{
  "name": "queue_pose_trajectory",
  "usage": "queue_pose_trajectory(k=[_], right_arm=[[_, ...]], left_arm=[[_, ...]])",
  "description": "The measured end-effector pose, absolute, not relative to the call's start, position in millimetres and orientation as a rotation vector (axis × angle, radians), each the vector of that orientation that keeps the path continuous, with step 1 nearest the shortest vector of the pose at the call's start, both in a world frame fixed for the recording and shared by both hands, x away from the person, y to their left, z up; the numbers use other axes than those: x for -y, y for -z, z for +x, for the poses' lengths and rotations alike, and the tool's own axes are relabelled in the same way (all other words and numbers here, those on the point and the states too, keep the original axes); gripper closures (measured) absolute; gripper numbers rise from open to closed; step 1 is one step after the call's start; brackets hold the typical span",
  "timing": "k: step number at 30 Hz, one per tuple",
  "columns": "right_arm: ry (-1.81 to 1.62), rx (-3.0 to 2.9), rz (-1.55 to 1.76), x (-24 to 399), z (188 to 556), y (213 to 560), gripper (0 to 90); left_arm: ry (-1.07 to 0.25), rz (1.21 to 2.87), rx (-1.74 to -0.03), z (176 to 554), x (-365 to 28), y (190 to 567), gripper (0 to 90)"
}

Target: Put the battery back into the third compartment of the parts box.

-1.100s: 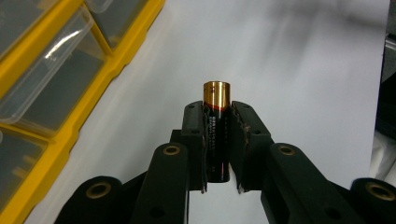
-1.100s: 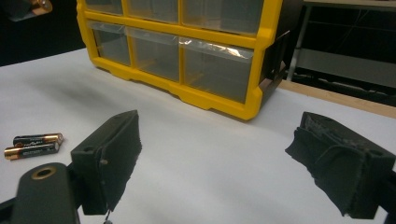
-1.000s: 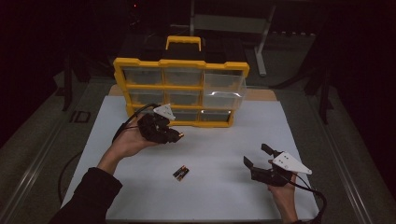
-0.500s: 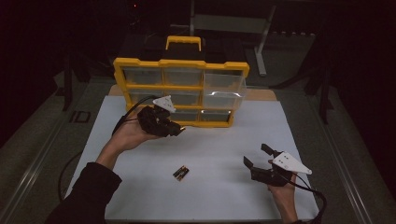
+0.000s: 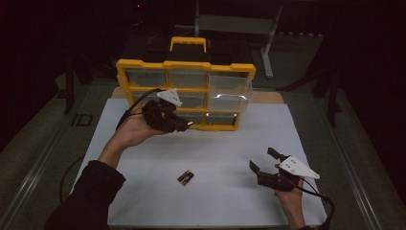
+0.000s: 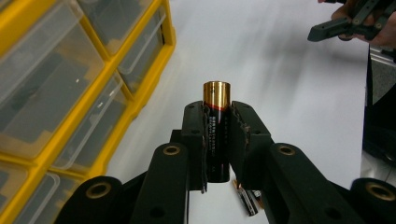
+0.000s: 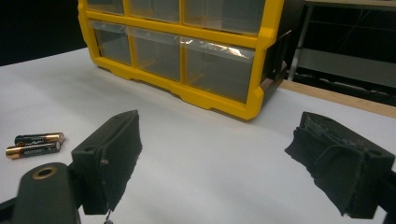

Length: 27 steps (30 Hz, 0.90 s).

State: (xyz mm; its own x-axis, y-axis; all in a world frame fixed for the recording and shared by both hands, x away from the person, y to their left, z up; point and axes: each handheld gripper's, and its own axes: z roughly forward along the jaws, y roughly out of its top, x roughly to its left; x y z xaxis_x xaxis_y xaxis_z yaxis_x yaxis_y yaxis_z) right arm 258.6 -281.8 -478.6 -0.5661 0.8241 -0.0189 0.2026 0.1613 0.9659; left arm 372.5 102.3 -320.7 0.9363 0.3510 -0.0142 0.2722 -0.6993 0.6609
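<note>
Since a second ago the left gripper (image 5: 184, 125) has lifted off the white table sheet (image 5: 220, 158) and drawn toward the yellow plastic organiser with clear drawers (image 5: 184, 93), carrying a black-and-copper cylindrical battery (image 6: 217, 130) clamped between its narrow jaws. That suggests the pick is done and the carry to a drawer is under way, though no drawer appears pulled out yet. In the left gripper view the battery's long axis runs along the jaws, its copper end sticking out past the tips and pointing right across the table, alongside the organiser's front. Two more small batteries (image 5: 186, 178) lie side by side on the sheet, near the middle. The right gripper (image 5: 262, 162) rests at the near right, jaws wide and empty.
</note>
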Motion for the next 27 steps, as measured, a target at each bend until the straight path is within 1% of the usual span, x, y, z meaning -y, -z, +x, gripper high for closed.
queue_pose_trajectory(k=[27], right_arm=[[-1.425,-1.880,0.969,282.2,258.8,478.5,14.3]], left_arm=[[-0.178,2.327,-0.409,385.8,-93.6,284.6,78.0]])
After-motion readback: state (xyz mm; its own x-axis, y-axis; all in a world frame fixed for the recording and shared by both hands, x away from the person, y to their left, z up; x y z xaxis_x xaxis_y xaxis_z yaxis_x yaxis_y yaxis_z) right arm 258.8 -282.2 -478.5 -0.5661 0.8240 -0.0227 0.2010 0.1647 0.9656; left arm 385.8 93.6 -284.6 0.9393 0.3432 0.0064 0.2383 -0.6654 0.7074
